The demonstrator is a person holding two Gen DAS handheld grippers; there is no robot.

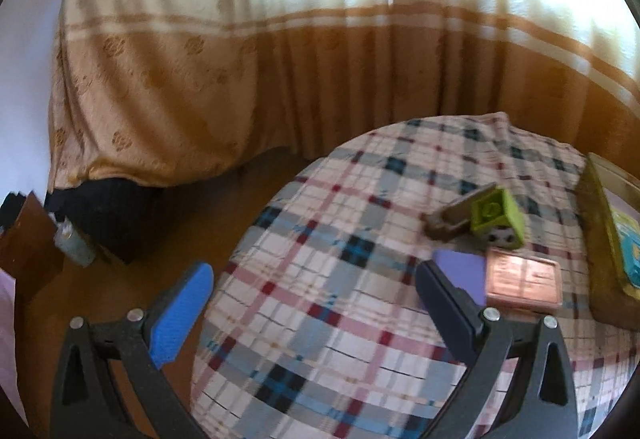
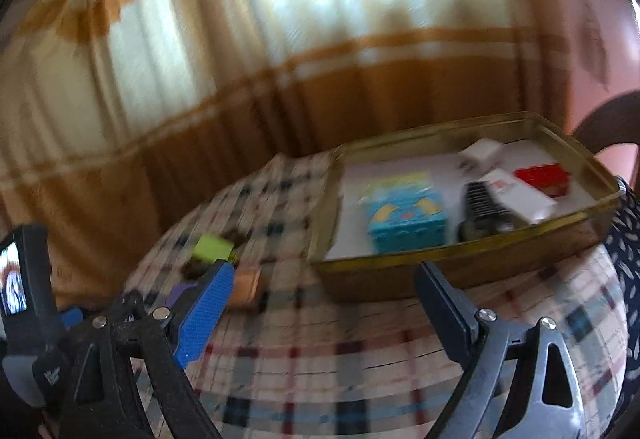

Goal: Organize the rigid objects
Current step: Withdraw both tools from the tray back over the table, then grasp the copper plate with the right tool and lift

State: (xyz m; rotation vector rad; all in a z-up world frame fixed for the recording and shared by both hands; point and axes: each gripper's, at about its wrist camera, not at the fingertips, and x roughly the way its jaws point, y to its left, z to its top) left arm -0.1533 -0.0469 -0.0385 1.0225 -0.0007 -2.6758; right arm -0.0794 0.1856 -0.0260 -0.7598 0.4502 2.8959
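On the plaid tablecloth (image 1: 320, 239) lies a loose group: a green block (image 1: 498, 217) leaning on a brown piece (image 1: 450, 217), a purple flat piece (image 1: 460, 271) and a pink flat box (image 1: 524, 279). My left gripper (image 1: 314, 267) is open and empty, just left of the purple piece. My right gripper (image 2: 324, 269) is also open and empty, in front of a gold tin tray (image 2: 460, 263). The tray holds a blue box (image 2: 404, 215), a white box (image 2: 516, 195), a red block (image 2: 544, 175), a black ridged object (image 2: 484, 207) and a small white cube (image 2: 482, 151). The green block (image 2: 214, 247) shows to the left.
The tray's wall (image 1: 596, 239) rises at the right of the left wrist view. Tan curtains (image 1: 280, 79) hang behind the round table and the brown floor (image 1: 180, 231) lies left of its edge. A dark chair back (image 2: 608, 119) stands far right. A black handheld device with a screen (image 2: 28, 279) is at the left.
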